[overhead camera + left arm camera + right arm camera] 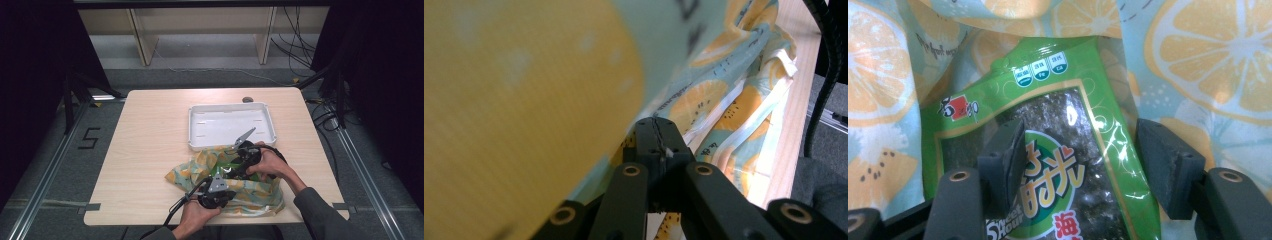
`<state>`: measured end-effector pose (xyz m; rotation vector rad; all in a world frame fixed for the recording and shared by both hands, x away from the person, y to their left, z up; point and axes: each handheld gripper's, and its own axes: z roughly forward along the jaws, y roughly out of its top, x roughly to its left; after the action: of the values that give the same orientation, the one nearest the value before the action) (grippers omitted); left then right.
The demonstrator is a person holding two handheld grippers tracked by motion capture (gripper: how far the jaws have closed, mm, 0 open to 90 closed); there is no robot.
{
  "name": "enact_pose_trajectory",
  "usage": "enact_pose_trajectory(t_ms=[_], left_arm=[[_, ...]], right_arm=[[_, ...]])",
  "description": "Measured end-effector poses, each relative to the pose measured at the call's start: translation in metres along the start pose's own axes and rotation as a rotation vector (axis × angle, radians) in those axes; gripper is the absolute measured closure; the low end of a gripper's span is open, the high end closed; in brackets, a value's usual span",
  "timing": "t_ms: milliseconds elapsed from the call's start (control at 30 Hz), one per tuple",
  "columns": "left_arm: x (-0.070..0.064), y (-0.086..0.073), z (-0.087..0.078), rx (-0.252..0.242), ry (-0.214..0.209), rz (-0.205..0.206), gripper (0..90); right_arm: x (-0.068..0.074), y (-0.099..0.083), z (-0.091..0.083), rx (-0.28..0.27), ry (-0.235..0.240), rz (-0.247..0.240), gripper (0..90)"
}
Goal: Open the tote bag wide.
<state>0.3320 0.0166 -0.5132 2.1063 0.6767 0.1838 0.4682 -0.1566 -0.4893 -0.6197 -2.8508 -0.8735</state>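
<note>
The snack packet lies in the cloth bag on the table, the tray just behind.

jaws clamped on fruit-print bag, table

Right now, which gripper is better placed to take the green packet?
Right gripper: its open jaws straddle the green packet. The left gripper is shut on the fruit-print bag.

Green packet, orange-slice print bag
</note>
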Motion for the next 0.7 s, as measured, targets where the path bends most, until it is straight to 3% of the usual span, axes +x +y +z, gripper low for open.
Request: enact_pose_trajectory(t_ms=[67, 100, 167, 200, 267, 300, 400, 500, 567, 633, 667, 700], left_arm=[[0.001, 0.000, 0.000, 0.008, 0.003, 0.006, 89.7], [0.000, 0.000, 0.000, 0.011, -0.001, -0.004, 89.7], [0.003, 0.001, -0.001, 0.021, 0.009, 0.026, 89.8], [0.001, 0.001, 0.001, 0.003, 0.006, 0.004, 89.8], [0.002, 0.001, 0.000, 0.007, 0.008, 0.011, 89.8], [0.004, 0.001, -0.001, 0.027, 0.004, 0.040, 89.8], [0.001, 0.000, 0.002, 0.003, 0.008, -0.018, 89.8], [0.000, -0.001, 0.002, 0.005, 0.009, -0.017, 89.8], [0.002, -0.001, 0.001, 0.017, 0.010, 0.018, 89.8], [0.001, -0.001, 0.002, 0.019, 0.011, 0.017, 89.8], [0.001, -0.002, 0.002, 0.018, 0.014, 0.019, 89.8], [0.002, -0.002, 0.001, 0.033, 0.023, 0.033, 89.8]], right_arm=[[0.002, 0.000, 0.001, -0.002, 0.021, 0.034, 38.6], [0.001, 0.001, 0.001, -0.008, 0.027, 0.023, 38.6], [0.000, 0.001, 0.000, 0.005, 0.047, 0.045, 38.3], [0.000, 0.000, 0.000, -0.005, 0.039, 0.037, 38.2], [0.000, 0.000, -0.002, -0.007, 0.045, 0.060, 38.3], [0.000, 0.000, -0.003, -0.008, 0.049, 0.068, 38.3], [0.001, -0.001, -0.007, -0.007, 0.056, 0.080, 38.8], [0.001, 0.000, -0.012, -0.017, 0.078, 0.087, 40.0], [0.002, 0.001, -0.016, -0.022, 0.082, 0.094, 41.3], [0.003, 0.001, -0.019, -0.030, 0.088, 0.098, 43.0], [0.003, 0.001, -0.021, -0.038, 0.067, 0.089, 43.9], [0.004, 0.001, -0.022, -0.041, 0.091, 0.096, 44.1]])
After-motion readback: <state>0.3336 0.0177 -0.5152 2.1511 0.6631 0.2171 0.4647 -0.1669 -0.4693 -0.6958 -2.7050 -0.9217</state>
